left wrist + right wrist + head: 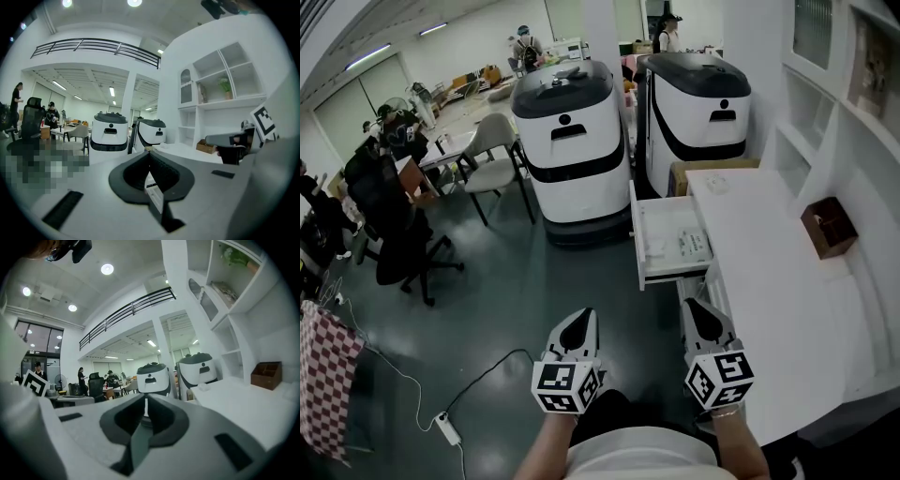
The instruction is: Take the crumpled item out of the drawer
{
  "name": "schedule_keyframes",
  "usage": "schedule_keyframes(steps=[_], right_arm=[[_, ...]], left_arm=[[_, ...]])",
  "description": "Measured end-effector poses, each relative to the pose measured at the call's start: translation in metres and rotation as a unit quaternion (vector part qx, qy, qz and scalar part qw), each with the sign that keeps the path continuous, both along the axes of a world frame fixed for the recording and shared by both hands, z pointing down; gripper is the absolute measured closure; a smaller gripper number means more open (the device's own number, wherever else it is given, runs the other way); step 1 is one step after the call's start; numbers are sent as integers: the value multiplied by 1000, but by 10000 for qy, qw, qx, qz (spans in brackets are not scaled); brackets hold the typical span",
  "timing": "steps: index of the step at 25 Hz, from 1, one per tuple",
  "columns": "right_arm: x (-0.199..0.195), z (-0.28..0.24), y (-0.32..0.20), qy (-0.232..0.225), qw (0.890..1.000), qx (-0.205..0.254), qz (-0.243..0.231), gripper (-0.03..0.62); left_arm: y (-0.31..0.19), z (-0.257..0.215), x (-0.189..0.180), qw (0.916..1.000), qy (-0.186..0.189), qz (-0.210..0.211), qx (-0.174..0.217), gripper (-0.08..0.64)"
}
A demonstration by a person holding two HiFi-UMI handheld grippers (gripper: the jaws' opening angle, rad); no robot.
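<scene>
1. Far to the left of the left hand-held gripper, a red-and-white checked cloth (323, 366) hangs at the edge of view. A white power strip (448, 428) lies on the dark floor (487, 309) closer to that gripper.
2. Ahead and to the left of it stands a black office chair (394, 234).
3. The left hand-held gripper (579, 323) is held low over the floor. Its jaws are closed together with nothing between them.
4. Well ahead of both grippers, a white-and-black machine (572, 141) stands beside a second machine (694, 103).
5. The drawer (639, 246) is pulled open from the bench, ahead of the right hand-held gripper and slightly to its left. A printed sheet (694, 246) lies flat inside.
6. The right hand-held gripper (701, 314) is just beside the bench edge. Its jaws are pressed together and hold nothing.
7. A small white crumpled item (715, 185) lies on the bench (769, 281) top, outside the drawer. It is well ahead of the right hand-held gripper, just past the drawer's far end.
8. A brown box (830, 227) stands on the bench, ahead and to the right of that gripper.
</scene>
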State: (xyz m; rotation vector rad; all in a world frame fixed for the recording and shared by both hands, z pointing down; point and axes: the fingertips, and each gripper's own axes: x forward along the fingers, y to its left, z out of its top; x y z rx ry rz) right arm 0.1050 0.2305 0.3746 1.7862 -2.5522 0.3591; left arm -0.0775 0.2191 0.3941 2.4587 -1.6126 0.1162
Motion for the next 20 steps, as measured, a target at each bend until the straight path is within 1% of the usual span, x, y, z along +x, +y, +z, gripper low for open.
schedule_keyframes(steps=[5,10,12,15,20], right_arm=[[1,2,-7,1,10000,-21,-30,586],[1,8,-25,-87,9999,-125,52,545],[1,11,-35,-130,9997,-184,89,528],[2,18,-53,-76,9993,-300,191,507],[0,29,-97,-88,9985,-481,265,492]], left_arm=[[-6,3,1,10000,7,-36,-37,566],[-24,10,-3,9999,-20,-12,-134,566],[-36,13,-4,9999,-10,6,-172,566],[-57,19,-6,9997,23,50,-220,566],[-106,26,-9,9994,70,120,-310,566]])
